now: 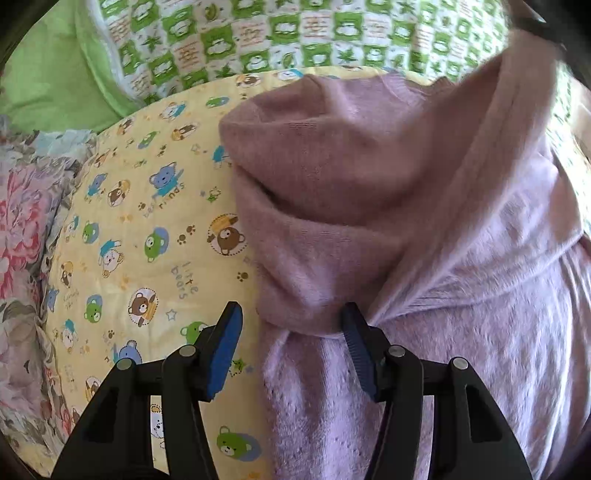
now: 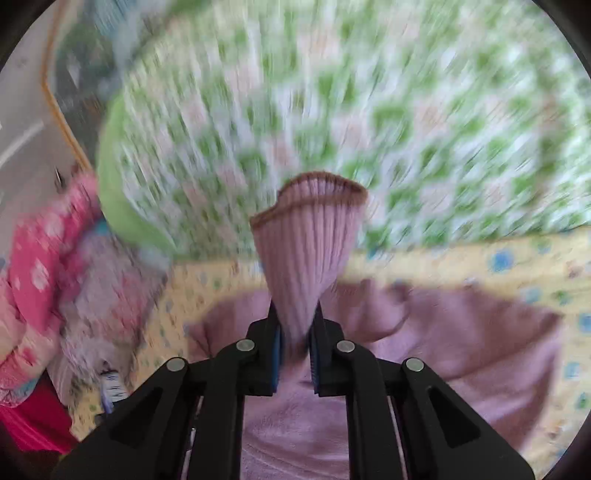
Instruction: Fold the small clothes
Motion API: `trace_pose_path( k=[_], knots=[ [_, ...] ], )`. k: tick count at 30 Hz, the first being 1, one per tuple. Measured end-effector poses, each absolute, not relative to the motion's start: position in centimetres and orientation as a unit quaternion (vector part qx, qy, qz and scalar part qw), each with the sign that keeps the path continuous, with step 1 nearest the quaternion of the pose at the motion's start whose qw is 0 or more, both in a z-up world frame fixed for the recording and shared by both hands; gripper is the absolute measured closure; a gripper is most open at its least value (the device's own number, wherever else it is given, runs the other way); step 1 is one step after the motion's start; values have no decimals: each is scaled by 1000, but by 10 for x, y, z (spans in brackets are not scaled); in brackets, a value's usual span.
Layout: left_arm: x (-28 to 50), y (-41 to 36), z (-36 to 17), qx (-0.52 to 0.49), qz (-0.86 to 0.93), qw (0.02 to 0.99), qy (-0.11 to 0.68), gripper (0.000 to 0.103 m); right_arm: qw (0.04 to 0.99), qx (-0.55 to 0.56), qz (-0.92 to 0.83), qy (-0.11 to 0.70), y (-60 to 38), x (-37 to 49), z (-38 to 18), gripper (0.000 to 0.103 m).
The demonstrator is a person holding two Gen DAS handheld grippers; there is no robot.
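Note:
A lilac knitted sweater (image 1: 406, 221) lies crumpled on a yellow bear-print sheet (image 1: 147, 240). My left gripper (image 1: 291, 328) points down at its left edge and is open. Its right finger (image 1: 356, 332) touches a bunched fold, and its left finger (image 1: 229, 332) hangs over bare sheet, clear of the knit. One sleeve rises as a taut strip toward the upper right of the left wrist view. In the blurred right wrist view my right gripper (image 2: 295, 317) is shut on the ribbed cuff (image 2: 310, 236), which fans out beyond the pads. The sweater's body (image 2: 443, 332) hangs below it.
A green-and-white checked quilt (image 1: 295, 33) lies behind the sheet, with plain green fabric (image 1: 48, 81) to its left. Floral bedding (image 1: 26, 221) borders the sheet on the left. Pink clothes (image 2: 37, 277) are piled at the left of the right wrist view.

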State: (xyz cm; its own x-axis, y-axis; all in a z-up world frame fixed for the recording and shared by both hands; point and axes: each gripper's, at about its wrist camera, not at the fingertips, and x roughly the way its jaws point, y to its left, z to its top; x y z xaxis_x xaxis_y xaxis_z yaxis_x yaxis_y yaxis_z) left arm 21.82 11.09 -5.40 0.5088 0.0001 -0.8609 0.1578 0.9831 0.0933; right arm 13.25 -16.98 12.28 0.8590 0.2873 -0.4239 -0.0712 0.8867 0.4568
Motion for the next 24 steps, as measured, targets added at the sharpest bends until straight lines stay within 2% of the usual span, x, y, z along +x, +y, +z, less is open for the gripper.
trace_pose_path(
  k=[3,6,8,11,13,14,17,19,21,23,24],
  knots=[
    [227,110,-61,78,-22,858,507,47,933,264,37,242,-214,93,68,90],
    [231,108,-67,71,-15,855,513,47,892,341,-15,296,-259,81,-4,90],
    [232,107,-66,60,-20,855,515,47,875,373,-17,308,-270,73,-31,90],
    [234,107,-65,55,-14,853,519,46,860,382,-8,337,-267,73,-44,82],
    [235,111,-65,47,3,853,519,46,856,390,-4,340,-263,73,-44,72],
    [235,119,-63,29,23,854,519,46,859,389,-7,334,-263,70,-42,64],
    [236,141,-56,-49,54,856,512,45,875,369,-4,313,-256,72,-30,60],
    [234,136,-50,-46,57,864,499,45,886,339,-1,316,-248,83,-18,63],
    [233,113,-48,10,54,871,488,45,896,307,18,320,-239,96,-4,98],
    [233,108,-49,12,70,871,487,46,912,287,42,291,-233,100,17,98],
    [234,118,-51,-24,83,867,492,46,921,287,63,255,-232,95,31,98]
  ],
)
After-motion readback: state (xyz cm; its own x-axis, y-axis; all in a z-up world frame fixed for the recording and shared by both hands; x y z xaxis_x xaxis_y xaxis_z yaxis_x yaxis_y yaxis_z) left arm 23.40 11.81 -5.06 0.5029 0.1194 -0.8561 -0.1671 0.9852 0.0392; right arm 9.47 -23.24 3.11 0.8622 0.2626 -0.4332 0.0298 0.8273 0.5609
